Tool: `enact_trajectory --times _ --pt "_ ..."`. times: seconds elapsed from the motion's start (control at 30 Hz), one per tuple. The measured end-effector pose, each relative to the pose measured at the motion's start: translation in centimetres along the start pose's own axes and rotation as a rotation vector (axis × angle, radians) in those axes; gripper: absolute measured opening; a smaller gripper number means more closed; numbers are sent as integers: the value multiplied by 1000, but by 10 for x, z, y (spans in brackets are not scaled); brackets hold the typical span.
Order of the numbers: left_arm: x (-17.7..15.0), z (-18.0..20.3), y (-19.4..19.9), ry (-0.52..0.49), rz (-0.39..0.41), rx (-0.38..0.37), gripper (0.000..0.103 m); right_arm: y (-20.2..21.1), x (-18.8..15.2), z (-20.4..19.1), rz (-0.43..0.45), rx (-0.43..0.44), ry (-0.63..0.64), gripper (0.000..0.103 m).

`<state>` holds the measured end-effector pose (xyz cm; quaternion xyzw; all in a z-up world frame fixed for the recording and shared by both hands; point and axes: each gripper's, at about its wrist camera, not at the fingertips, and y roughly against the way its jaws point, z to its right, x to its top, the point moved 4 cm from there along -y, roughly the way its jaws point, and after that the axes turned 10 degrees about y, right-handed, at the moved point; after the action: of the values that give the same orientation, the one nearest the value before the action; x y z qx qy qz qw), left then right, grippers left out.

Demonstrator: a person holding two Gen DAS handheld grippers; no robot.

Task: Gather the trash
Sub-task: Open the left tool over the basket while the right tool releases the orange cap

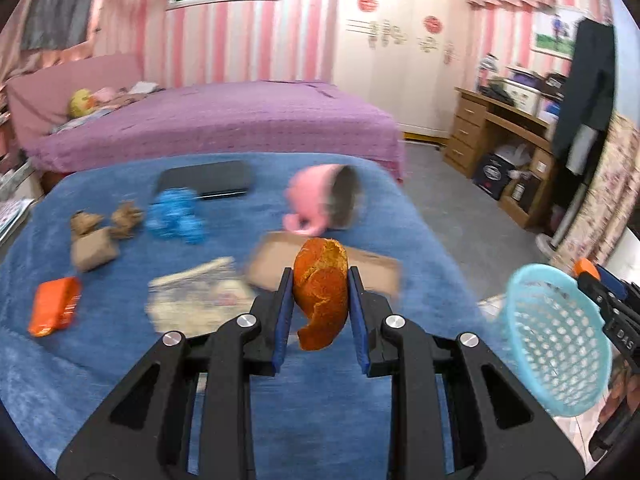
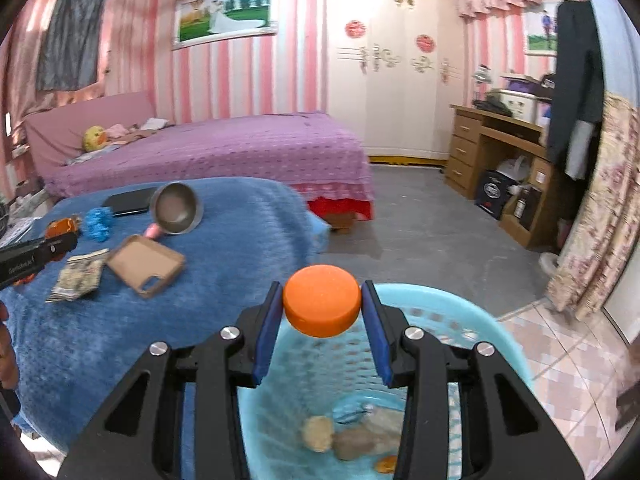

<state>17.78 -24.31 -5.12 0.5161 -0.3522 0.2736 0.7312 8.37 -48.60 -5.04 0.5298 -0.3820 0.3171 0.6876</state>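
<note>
My left gripper (image 1: 320,280) is shut on an orange peel (image 1: 320,296) and holds it above the blue-covered table (image 1: 320,400). My right gripper (image 2: 322,300) is shut on an orange bottle cap (image 2: 322,306) held over the light blue mesh basket (image 2: 472,320), which has several scraps at its bottom. The basket also shows at the right in the left wrist view (image 1: 556,344). On the table lie crumpled brown paper (image 1: 94,236), an orange wrapper (image 1: 54,306), a printed packet (image 1: 196,296) and a cardboard tray (image 1: 372,268).
A pink cup (image 1: 320,200) lies on its side on the table, next to a blue toy (image 1: 174,216) and a black case (image 1: 206,180). A purple bed (image 2: 224,152) stands behind the table. A wooden desk (image 2: 492,148) is at the right.
</note>
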Motion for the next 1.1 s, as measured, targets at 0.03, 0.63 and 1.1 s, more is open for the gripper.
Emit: enact_trajectory --times 0.03,0.63,1.1 --pt "-4 13 -2 -14 -2 -14 25 1 -3 10 -4 -15 -9 40" --pt "-78 192 -33 -226 -99 -212 28 16 -59 101 -85 -137 -81 40" --pt "-61 171 -27 -215 -25 -145 94 14 -64 95 -83 -132 -103 40"
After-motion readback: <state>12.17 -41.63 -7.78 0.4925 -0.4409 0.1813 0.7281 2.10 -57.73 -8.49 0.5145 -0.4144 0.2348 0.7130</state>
